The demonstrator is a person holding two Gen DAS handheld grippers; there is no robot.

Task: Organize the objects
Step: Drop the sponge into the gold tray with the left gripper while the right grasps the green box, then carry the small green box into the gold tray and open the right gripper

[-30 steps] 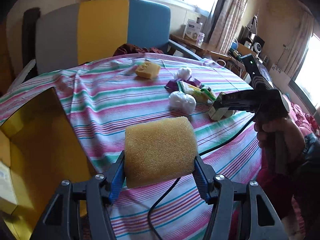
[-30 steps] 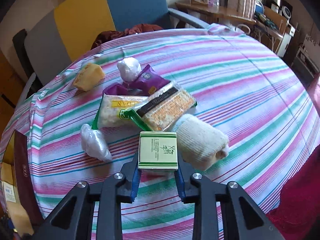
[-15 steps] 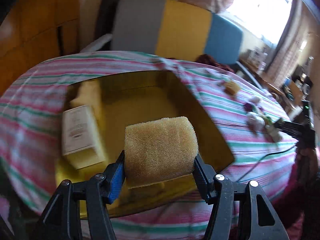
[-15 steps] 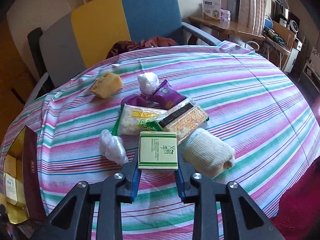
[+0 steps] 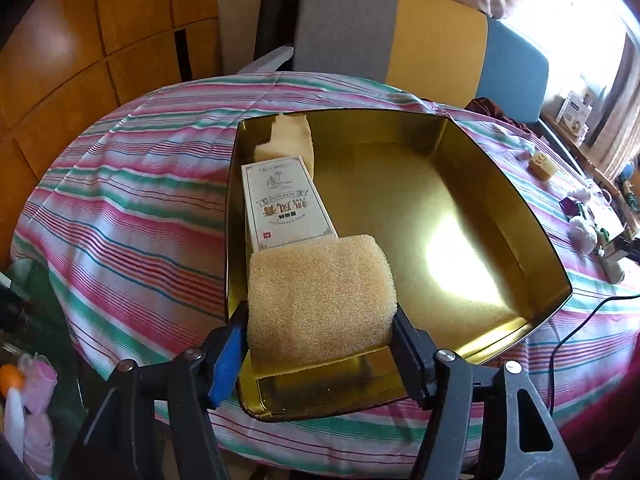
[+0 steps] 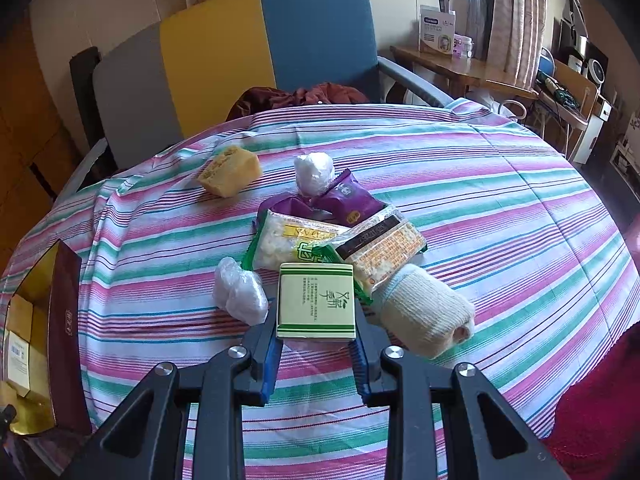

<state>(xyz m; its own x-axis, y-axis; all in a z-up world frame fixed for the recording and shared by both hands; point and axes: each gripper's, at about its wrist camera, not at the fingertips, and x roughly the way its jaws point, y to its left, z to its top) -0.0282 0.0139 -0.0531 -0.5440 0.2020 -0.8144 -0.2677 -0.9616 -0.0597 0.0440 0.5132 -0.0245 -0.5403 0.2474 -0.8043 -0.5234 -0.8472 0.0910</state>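
My left gripper (image 5: 320, 320) holds a yellow sponge (image 5: 320, 296) low over the near left corner of an open gold tin (image 5: 500, 200). Its jaws are opening, and the pads still touch the sponge's sides. Inside the tin, a white printed box (image 5: 284, 208) lies along the left wall with a pale yellow piece (image 5: 292, 140) behind it. My right gripper (image 6: 316, 340) is shut on a small green-and-white box (image 6: 316, 300), just above the striped tablecloth (image 6: 520, 208) and in front of a pile of snack packs (image 6: 292, 240).
The pile also has a purple packet (image 6: 348, 196), two white wrapped lumps (image 6: 314, 172) (image 6: 240, 296), a knitted cream roll (image 6: 424, 312) and a yellow block (image 6: 230, 170). The tin's maroon wall (image 6: 64, 320) is at the left. A colour-blocked chair (image 6: 240, 52) stands behind. A black cable (image 5: 576, 332) trails over the edge.
My left gripper swung left with the sponge, from above the striped cloth to low over the gold tin. The right gripper, with its box, hardly moved.
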